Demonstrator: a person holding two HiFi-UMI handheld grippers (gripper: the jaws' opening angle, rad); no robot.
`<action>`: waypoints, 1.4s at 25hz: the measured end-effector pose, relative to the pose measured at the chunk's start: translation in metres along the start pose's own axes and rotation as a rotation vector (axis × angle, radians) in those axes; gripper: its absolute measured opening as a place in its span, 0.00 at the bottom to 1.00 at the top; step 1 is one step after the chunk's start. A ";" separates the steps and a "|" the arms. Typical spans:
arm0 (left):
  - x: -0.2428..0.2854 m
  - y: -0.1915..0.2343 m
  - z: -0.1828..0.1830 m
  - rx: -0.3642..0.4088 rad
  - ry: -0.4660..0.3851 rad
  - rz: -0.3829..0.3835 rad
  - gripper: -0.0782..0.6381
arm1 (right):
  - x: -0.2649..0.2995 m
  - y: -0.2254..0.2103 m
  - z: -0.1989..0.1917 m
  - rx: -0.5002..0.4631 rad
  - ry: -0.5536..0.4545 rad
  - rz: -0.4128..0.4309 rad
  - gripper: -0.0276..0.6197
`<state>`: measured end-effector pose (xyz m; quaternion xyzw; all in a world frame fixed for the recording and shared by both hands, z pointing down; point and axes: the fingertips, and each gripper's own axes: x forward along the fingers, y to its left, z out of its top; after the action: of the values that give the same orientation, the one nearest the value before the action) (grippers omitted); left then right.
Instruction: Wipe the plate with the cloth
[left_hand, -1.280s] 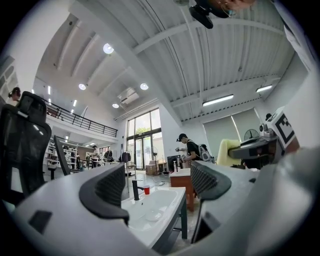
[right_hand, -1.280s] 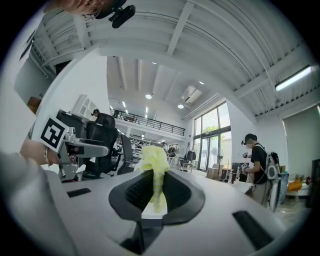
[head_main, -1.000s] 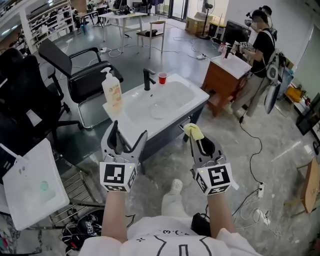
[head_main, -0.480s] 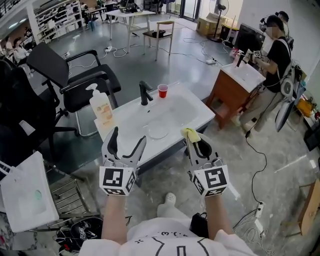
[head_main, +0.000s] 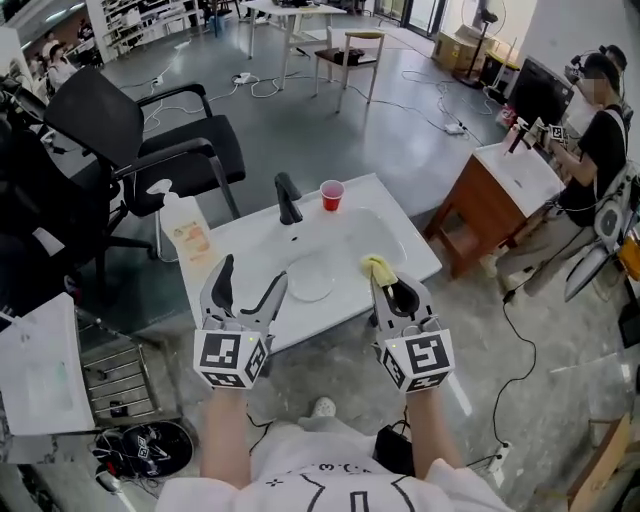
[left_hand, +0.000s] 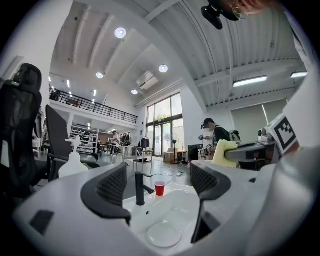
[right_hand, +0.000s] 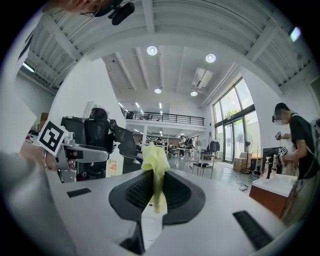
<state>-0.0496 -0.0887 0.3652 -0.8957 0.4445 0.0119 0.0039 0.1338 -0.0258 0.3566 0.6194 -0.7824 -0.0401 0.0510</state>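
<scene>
Right gripper (head_main: 386, 288): jaws closed on the yellow cloth (head_main: 378, 267), which stands up in a bunch from between them. Left gripper (head_main: 245, 287): jaws wide apart, nothing between them. Both are held side by side over the near edge of the white sink (head_main: 235, 262). The plate (head_main: 310, 277) lies flat in the basin, ahead of and between the two grippers and not touched by either. At the far rim stand a black faucet (head_main: 287, 198) and a red cup (head_main: 331, 194).

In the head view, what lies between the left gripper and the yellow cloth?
In the head view the plate, lying in the white sink, shows between the left gripper and the cloth that the right gripper grips.
</scene>
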 end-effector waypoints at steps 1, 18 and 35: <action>0.005 0.000 -0.002 0.002 0.007 0.009 0.67 | 0.006 -0.004 -0.003 0.004 0.004 0.011 0.12; 0.049 0.021 -0.064 -0.060 0.141 0.050 0.67 | 0.069 -0.010 -0.073 0.056 0.148 0.119 0.12; 0.113 0.073 -0.195 -0.240 0.425 0.040 0.67 | 0.173 -0.004 -0.189 0.087 0.512 0.220 0.12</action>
<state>-0.0362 -0.2260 0.5575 -0.8632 0.4484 -0.1240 -0.1964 0.1228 -0.1950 0.5482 0.5224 -0.8075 0.1570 0.2247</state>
